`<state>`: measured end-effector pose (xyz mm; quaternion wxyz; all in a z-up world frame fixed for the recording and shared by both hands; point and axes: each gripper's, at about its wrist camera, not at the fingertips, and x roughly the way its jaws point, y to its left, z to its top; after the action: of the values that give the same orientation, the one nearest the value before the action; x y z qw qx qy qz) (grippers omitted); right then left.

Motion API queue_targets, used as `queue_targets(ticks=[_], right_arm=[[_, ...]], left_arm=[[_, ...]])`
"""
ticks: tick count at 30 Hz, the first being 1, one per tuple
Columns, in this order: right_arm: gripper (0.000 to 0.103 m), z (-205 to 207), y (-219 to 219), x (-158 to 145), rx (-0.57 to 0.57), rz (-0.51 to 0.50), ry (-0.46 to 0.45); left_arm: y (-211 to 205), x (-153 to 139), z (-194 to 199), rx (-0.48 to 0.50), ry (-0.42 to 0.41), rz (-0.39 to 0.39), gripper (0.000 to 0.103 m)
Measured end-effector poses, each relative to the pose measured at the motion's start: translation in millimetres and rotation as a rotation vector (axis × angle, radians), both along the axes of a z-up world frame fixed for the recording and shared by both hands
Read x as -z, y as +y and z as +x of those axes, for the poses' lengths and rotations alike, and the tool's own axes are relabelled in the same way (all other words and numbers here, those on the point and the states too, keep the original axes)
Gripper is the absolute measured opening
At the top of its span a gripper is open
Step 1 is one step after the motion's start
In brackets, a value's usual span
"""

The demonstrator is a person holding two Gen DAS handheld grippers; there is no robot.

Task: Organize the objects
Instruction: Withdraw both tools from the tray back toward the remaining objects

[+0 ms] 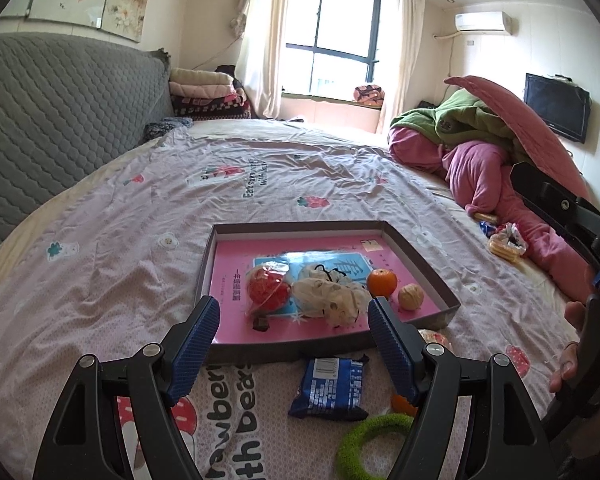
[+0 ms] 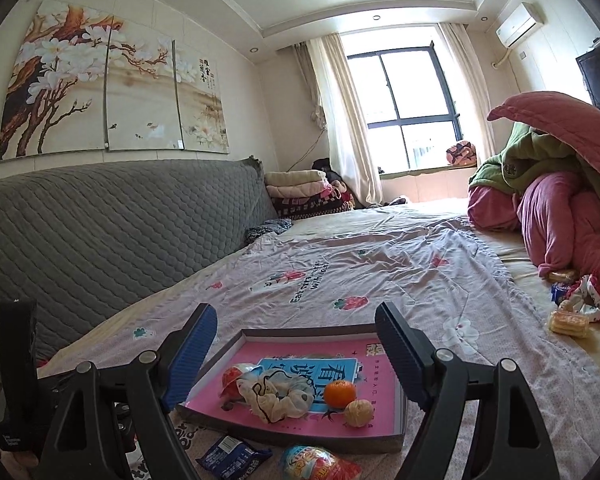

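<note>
Your left gripper [image 1: 294, 312] hangs wide open and empty, nearest the one blue snack packet [image 1: 329, 389] lying on the bedsheet [image 1: 100, 248] just below its jaws, long axis toward the one tray [image 1: 416, 258] holding two oranges, while your right gripper [image 2: 296, 322] is equally open, empty, higher.

My claw [image 1: 294, 322] has black arms and blue bumpy pads [image 1: 204, 324]. The tray [image 1: 220, 242] is pink inside with a grey rim. In it sits an orange fruit [image 1: 381, 282]. The snack pack [image 1: 330, 386] is blue. The ring [image 1: 374, 444] is green. The sheet [image 1: 120, 240] is pale pink with red strawberries.
</note>
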<state>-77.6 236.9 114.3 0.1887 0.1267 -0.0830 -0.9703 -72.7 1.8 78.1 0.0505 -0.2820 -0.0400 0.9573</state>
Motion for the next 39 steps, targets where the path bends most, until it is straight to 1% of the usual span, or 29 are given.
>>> queue_targets(ticks=[7,15,19,26,32,39], right_arm=[[0.081,2.5,-3.3,6.3,-0.018,0.013,-0.031],[0.081,7.3,-7.3,16.1,-0.034,0.028,-0.08],[0.081,14.0,-11.3,20.4,-0.021,0.065,-0.084],[0.081,26.1,-21.2,23.9,-0.024,0.128,-0.078],[0.081,23.7,-17.2,33.0,-0.048,0.098,-0.146],[0.081,25.8,-3.6,35.2,-0.024,0.039,-0.168]], left_arm=[[2.0,8.3,5.4,0.003,-0.031,-0.015,0.078],[8.7,14.8,17.5,0.006,-0.035,-0.045,0.078],[10.0,19.7,21.4,-0.001,-0.053,-0.033,0.078],[15.8,28.2,29.9,0.008,-0.074,-0.048,0.078],[20.1,36.4,34.0,0.022,-0.099,-0.053,0.078],[21.7,43.6,40.9,0.033,-0.126,-0.046,0.078]])
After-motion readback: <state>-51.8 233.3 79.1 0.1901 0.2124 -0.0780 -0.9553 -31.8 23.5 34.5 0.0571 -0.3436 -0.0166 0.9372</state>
